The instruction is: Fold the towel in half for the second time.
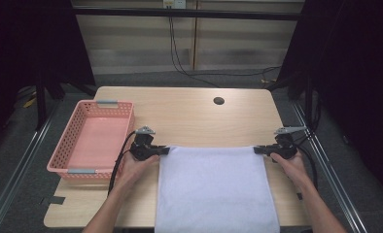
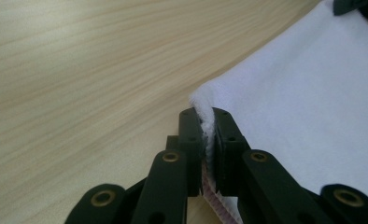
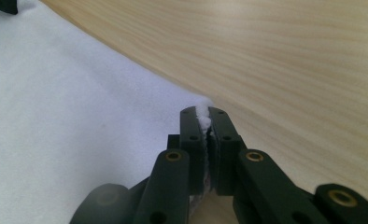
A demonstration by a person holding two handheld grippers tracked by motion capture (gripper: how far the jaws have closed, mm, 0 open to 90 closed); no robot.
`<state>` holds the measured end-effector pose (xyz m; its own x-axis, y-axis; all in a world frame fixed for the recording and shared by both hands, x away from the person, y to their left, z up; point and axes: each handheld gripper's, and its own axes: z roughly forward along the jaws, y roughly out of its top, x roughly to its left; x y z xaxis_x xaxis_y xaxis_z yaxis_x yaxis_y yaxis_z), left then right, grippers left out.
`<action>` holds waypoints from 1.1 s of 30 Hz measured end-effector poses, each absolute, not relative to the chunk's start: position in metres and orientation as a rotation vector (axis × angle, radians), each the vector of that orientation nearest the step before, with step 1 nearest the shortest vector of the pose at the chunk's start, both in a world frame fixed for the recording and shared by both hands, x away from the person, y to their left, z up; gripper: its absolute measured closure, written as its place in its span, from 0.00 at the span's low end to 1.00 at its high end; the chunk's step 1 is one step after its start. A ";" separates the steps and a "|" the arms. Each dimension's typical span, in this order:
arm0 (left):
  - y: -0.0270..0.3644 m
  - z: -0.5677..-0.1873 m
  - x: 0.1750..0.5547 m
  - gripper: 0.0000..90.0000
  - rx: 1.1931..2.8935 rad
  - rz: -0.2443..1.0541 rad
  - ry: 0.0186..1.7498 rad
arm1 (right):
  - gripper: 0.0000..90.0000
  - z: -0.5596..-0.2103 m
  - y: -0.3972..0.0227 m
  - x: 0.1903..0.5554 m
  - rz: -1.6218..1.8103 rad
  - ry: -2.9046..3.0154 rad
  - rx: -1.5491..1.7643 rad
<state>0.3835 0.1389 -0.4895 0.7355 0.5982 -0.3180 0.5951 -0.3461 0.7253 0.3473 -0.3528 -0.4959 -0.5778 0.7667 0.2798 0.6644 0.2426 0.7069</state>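
- High view: I see the white towel (image 1: 216,189) lying flat on the wooden table (image 1: 194,116), its near end hanging over the table's front edge and its far edge running straight across between my two tools. The left gripper (image 1: 164,151) sits at the far-left corner and the right gripper (image 1: 257,150) at the far-right corner, their tips pointing inward at each other along that edge. Each hand has its own corner, so neither is the nearer one. The rest of the cloth lies toward me from both grippers, so I judge a fold would carry that far edge back toward the front. The pink basket (image 1: 68,141) stands well apart to the left.
- Left gripper view: I see the jaws pressed together on the towel (image 2: 313,93) corner, a tuft of white pile bulging above the tips. The sheet spreads away to the right of the jaws; bare table (image 2: 79,70) lies to the left.
- Right gripper view: the jaws are likewise pinching a corner of the towel (image 3: 70,107), with a small white tuft between the tips. Here the cloth spreads to the left and bare table (image 3: 303,70) to the right.
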 end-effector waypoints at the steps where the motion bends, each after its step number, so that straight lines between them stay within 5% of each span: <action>1: 0.140 -0.487 0.383 0.93 2.030 0.009 0.903 | 0.96 -0.494 -0.354 0.347 1.269 2.368 1.371; 15: 0.136 -0.443 0.378 0.94 1.970 0.029 0.841 | 0.96 -0.457 -0.364 0.349 1.408 2.277 1.302; 33: 0.125 -0.407 0.421 0.94 1.904 0.113 0.891 | 0.96 -0.421 -0.372 0.378 1.374 2.216 1.296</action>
<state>0.4206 0.1254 -0.4065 0.7251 0.6241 -0.2911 0.5319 -0.2391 0.8123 0.3776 -0.3721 -0.4206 -0.5828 0.7761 0.2408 0.5606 0.1695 0.8105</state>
